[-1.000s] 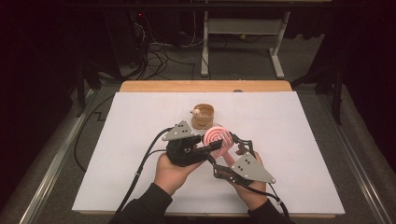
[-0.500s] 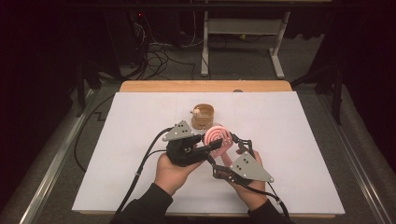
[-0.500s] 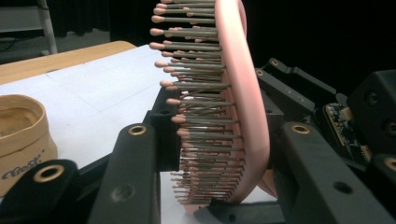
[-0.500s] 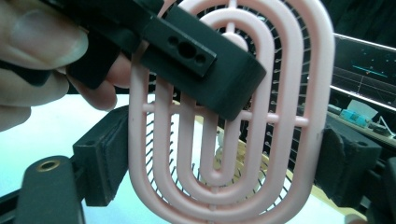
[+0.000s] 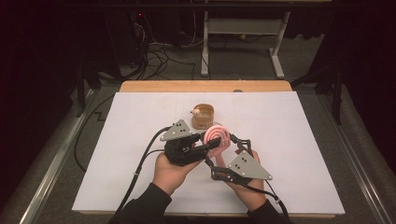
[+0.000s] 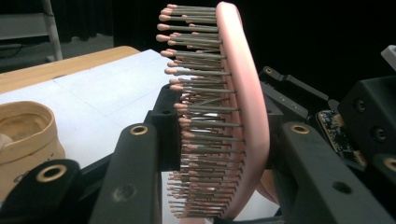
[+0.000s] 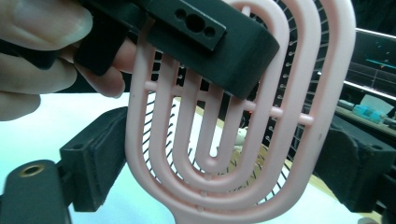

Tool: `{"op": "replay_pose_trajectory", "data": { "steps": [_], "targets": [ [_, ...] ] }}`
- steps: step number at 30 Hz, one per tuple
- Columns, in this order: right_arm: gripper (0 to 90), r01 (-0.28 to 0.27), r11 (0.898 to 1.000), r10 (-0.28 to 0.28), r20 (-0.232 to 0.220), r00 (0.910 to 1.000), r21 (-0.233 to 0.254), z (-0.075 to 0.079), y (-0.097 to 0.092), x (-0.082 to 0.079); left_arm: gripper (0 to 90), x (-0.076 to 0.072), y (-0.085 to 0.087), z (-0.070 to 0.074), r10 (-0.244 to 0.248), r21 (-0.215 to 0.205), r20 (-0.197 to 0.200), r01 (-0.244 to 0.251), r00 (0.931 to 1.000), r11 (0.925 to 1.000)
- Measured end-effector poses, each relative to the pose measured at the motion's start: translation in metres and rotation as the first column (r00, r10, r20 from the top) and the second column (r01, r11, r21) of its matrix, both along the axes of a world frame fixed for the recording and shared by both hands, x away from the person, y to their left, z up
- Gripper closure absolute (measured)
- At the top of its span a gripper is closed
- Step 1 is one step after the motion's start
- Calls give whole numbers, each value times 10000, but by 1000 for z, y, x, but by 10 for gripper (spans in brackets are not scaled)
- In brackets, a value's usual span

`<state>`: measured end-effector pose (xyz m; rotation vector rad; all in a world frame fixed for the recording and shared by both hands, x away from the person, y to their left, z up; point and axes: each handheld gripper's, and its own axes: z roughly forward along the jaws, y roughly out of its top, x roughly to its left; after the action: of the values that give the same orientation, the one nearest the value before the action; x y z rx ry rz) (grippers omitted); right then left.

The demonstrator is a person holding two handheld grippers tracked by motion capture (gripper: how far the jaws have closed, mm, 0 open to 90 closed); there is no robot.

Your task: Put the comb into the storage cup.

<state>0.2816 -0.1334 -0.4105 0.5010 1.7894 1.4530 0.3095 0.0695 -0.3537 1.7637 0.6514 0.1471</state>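
Pink, one hairbrush [image 5: 217,136] is clamped in the left gripper [image 5: 211,144], the right gripper [image 5: 226,148] has just been opening beside it, and one tan cup [image 5: 203,116] stands toward the table's [image 5: 299,140] far edge.

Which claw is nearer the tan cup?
Left. The left claw, shut on the pink brush, sits just in front of the cup; the right claw is farther, to the brush's right.

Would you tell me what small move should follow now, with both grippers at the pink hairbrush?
Probably draw the right gripper clear: its jaws have just been opening and flank the pink hairbrush without pressing, while the left gripper stays clamped on it above the table.
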Motion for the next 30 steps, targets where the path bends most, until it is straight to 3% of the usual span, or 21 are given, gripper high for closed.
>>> {"op": "replay_pose_trajectory", "data": {
  "steps": [9,17,30],
  "targets": [
    [5,-139,9991,165,-664,9977,397,1,0,5,631,1,5,4,99,-10,85,-99,9999,10000],
    [3,-295,9975,359,-1018,9942,635,1,-2,7,631,1,9,5,202,37,192,-203,9996,9998],
    [3,-343,9958,481,-1659,9850,852,-3,-14,9,632,1,34,8,710,-10,497,-710,9962,9975]
  ]
}}
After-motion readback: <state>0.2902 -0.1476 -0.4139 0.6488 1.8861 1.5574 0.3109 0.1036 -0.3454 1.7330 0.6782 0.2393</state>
